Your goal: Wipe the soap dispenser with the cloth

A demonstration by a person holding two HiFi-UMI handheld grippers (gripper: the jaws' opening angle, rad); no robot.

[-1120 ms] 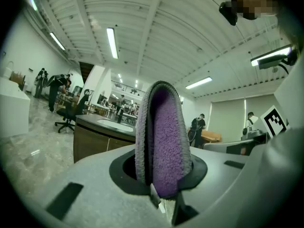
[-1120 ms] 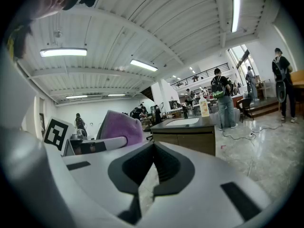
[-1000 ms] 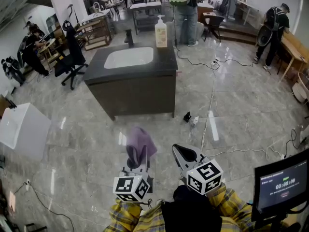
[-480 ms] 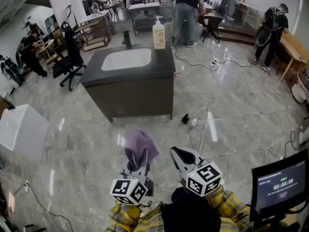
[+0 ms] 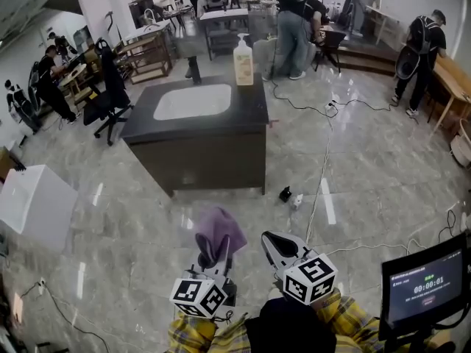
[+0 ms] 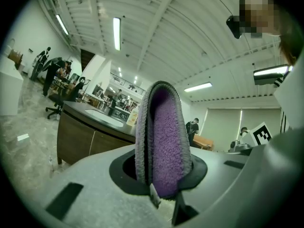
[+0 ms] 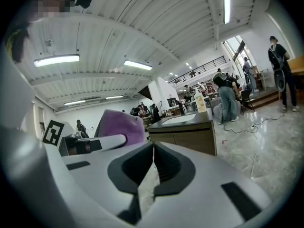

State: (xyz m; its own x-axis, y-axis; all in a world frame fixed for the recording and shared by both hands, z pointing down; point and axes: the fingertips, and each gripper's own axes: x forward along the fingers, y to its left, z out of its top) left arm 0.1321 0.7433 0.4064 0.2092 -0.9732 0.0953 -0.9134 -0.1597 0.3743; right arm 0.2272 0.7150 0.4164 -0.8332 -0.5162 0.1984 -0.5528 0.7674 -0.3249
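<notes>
A cream soap dispenser (image 5: 243, 60) with a white pump stands at the back right corner of a dark vanity counter (image 5: 254, 105), far ahead of both grippers. My left gripper (image 5: 218, 247) is shut on a folded purple cloth (image 5: 218, 229), which stands up between its jaws (image 6: 162, 141). The dispenser (image 6: 132, 117) shows small beside the cloth in the left gripper view. My right gripper (image 5: 274, 243) is shut and holds nothing; its jaws meet in the right gripper view (image 7: 153, 161), where the cloth (image 7: 121, 126) sits to its left and the dispenser (image 7: 200, 102) far off on the counter.
A white basin (image 5: 193, 101) and a dark tap (image 5: 195, 66) are set in the counter. Cables (image 5: 319, 169) and small objects (image 5: 291, 195) lie on the marble floor right of the vanity. A white box (image 5: 33, 199) stands left, a monitor (image 5: 423, 285) lower right. People stand behind.
Both grippers, the cloth still held, have moved forward toward the vanity, which sits slightly lower and nearer in the head view. The person behind the counter has shifted.
</notes>
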